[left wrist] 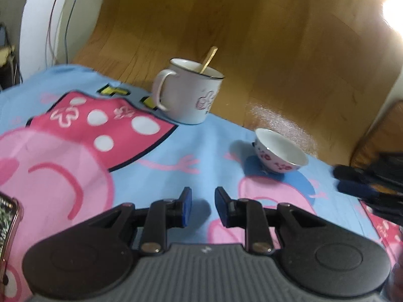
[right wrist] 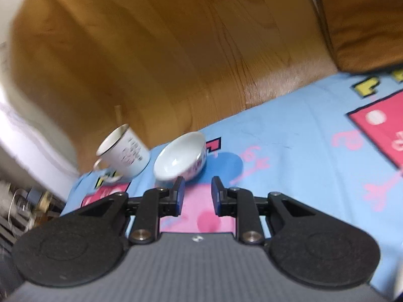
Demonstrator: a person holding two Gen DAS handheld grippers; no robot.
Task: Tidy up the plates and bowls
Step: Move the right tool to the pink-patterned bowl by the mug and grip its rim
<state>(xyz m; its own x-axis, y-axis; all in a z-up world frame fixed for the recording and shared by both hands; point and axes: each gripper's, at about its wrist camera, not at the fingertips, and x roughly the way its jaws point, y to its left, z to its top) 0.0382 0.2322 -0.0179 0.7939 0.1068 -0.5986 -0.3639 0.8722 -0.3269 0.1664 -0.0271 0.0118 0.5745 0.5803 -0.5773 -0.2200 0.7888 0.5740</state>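
Note:
A small white bowl with red flowers [left wrist: 279,152] stands upright on the cartoon-print blue cloth [left wrist: 196,146], ahead and right of my left gripper [left wrist: 203,206], which is open and empty above the cloth. In the right wrist view the same bowl [right wrist: 180,159] sits just beyond and slightly left of my right gripper [right wrist: 197,193], which is open and empty. Its left fingertip [right wrist: 179,188] is close to the bowl's near side. A white mug [left wrist: 187,91] with a gold spoon [left wrist: 208,59] in it stands behind; it also shows in the right wrist view [right wrist: 123,152].
The wooden floor [left wrist: 252,37] lies beyond the cloth's far edge. The right gripper's black and blue fingers [left wrist: 357,181] enter the left wrist view at the right edge. A phone-like object [left wrist: 8,224] lies at the left. Clutter [right wrist: 25,201] sits at the far left in the right wrist view.

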